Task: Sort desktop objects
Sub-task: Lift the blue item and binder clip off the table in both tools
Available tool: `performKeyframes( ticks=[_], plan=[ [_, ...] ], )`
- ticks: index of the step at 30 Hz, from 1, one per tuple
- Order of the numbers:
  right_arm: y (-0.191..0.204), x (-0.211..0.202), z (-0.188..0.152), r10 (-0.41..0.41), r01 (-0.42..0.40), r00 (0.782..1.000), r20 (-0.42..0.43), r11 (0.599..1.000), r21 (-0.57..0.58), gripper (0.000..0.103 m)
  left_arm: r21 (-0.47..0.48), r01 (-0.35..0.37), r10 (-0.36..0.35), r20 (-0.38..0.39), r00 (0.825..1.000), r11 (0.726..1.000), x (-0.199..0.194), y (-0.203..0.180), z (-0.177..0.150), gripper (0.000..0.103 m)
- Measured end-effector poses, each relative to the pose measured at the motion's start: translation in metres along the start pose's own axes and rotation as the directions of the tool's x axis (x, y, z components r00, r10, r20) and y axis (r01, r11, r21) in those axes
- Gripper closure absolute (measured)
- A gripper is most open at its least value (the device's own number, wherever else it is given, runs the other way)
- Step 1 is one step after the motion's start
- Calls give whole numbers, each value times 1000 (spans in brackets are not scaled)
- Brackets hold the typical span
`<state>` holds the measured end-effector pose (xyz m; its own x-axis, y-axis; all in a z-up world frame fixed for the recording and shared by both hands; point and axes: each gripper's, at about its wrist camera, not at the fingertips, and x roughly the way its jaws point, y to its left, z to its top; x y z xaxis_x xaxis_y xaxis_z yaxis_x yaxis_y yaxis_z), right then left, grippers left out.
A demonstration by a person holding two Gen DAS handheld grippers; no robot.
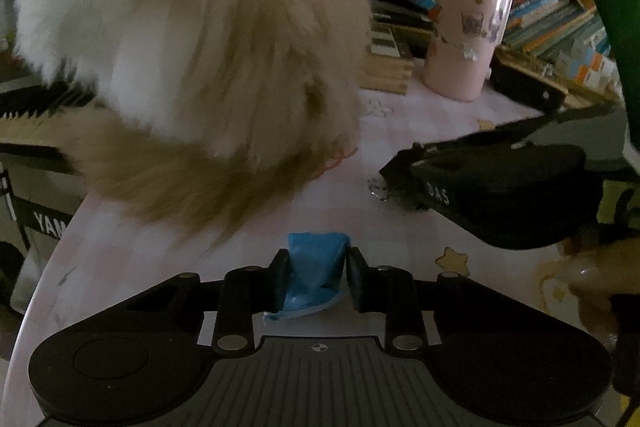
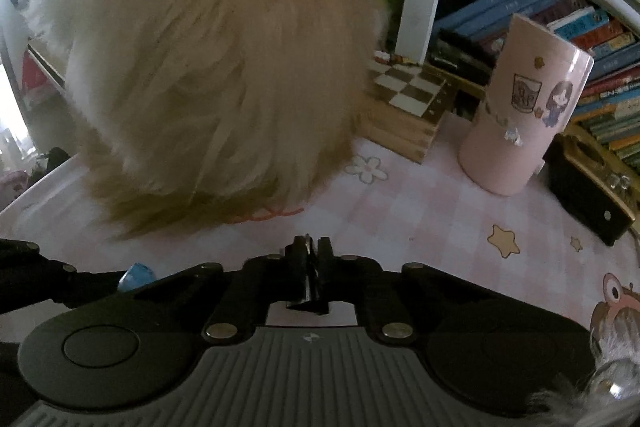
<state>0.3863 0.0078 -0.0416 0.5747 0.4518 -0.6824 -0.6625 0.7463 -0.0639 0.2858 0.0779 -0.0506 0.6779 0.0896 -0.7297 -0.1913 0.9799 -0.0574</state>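
My left gripper (image 1: pixel 318 267) is shut on a crumpled blue packet (image 1: pixel 314 273) and holds it just above the pink checked desk mat (image 1: pixel 280 223). The packet's tip also shows in the right wrist view (image 2: pixel 136 277), beside the left gripper's arm. My right gripper (image 2: pixel 314 251) is shut on a thin, small shiny object (image 2: pixel 309 267) that I cannot identify. In the left wrist view the right gripper (image 1: pixel 400 169) sits at the right, low over the mat. A pink cylindrical holder (image 1: pixel 464 39) with stickers stands upright at the back; it also shows in the right wrist view (image 2: pixel 520 115).
A large fluffy cream and white animal (image 1: pixel 200 47) fills the left and middle of both views (image 2: pixel 224 67), right in front of both grippers. A wooden chessboard box (image 2: pixel 408 107) and a shelf of books (image 2: pixel 592 39) stand at the back. A black case (image 2: pixel 584 195) lies at the right.
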Motion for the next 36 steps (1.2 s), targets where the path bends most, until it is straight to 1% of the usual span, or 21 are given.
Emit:
performKeyframes(
  ticks=[1, 5, 11, 20, 24, 30, 36],
  plan=[
    [0, -1, 0, 5, -5, 1000, 0, 1000, 5, 101, -6, 3, -3, 5, 1000, 1000, -3, 1, 0, 75],
    [-4, -10, -1, 21, -21, 1000, -6, 999, 42, 101, -34, 6, -5, 25, 1000, 999, -20, 9, -2, 76],
    [-7, -27, -4, 38, -36, 999, -16, 993, 109, 101, -97, -6, 11, 50, 999, 995, -42, 26, -5, 76],
    [7, -59, -11, 58, -56, 998, -10, 988, 142, 101, -125, -11, 21, 78, 997, 992, -71, 44, -20, 76],
    [18, -79, -17, 49, -47, 999, -8, 988, 149, 101, -137, 21, -8, 95, 995, 990, -85, 51, -26, 76],
    [34, -115, -32, 7, -8, 1000, 5, 982, 188, 101, -92, 67, -55, 130, 990, 993, -111, 55, -36, 76],
    [55, -143, -52, -35, 34, 999, 4, 975, 219, 101, -65, 106, -97, 129, 987, 992, -131, 63, -53, 76]
  ],
)
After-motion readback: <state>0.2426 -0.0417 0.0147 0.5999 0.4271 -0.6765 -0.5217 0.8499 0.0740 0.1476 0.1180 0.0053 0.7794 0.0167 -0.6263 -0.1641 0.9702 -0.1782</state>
